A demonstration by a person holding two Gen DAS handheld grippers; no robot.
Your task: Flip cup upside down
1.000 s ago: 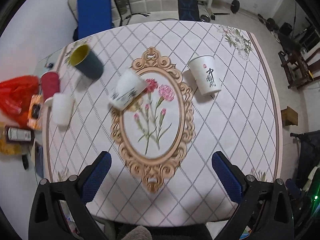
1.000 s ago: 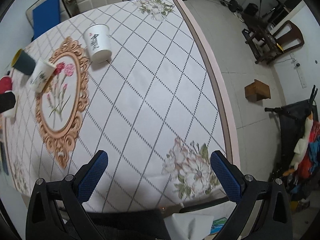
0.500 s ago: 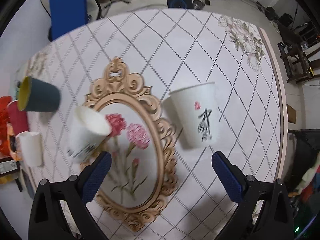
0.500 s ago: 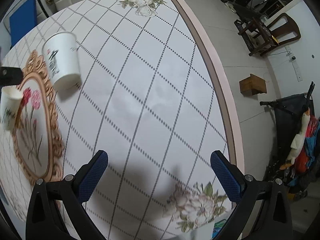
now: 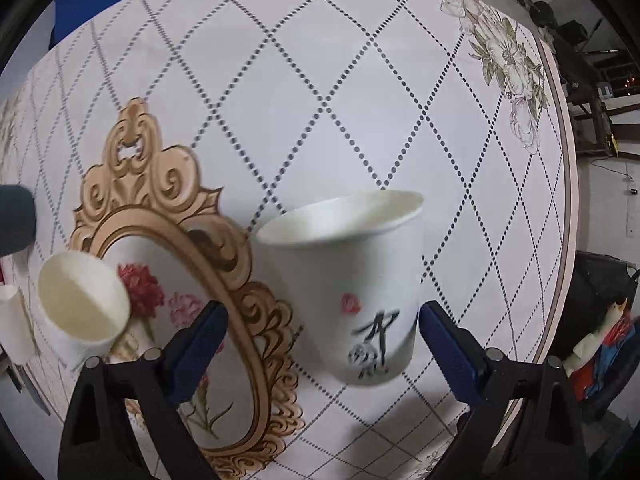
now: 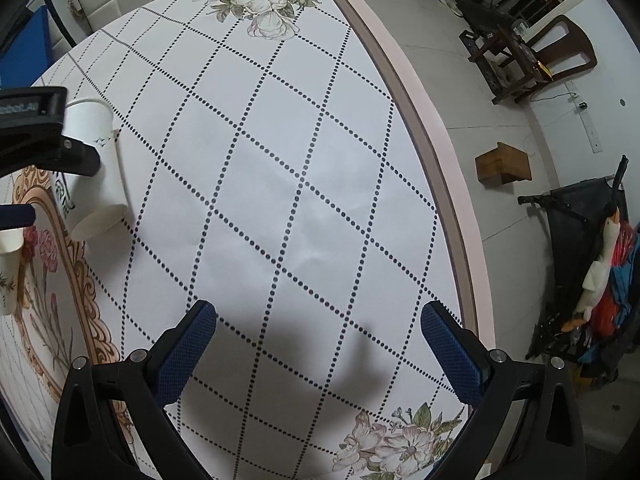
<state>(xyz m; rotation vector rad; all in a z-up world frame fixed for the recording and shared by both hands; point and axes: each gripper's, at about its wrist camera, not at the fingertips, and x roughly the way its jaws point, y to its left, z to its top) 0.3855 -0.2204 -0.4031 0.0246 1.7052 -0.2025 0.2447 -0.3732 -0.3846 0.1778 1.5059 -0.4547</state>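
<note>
A white paper cup [image 5: 352,280] with a black brush character and a red mark stands upright on the table, mouth up. My left gripper [image 5: 320,332] is open, its blue pads on either side of the cup's lower half, the right pad close to its wall. The same cup shows in the right wrist view [image 6: 96,176] with the left gripper's black body across it. My right gripper [image 6: 320,340] is open and empty above bare tablecloth near the table's right edge.
A second white paper cup [image 5: 80,308] stands left of the target on the ornate floral print. A dark teal cup [image 5: 14,220] is at the far left. The table's pink edge [image 6: 432,128] runs along the right, with floor, a wooden block and chairs beyond.
My left gripper has moved forward until the character cup sits between its open pads. My right gripper has drifted forward over the tablecloth and stays open.
</note>
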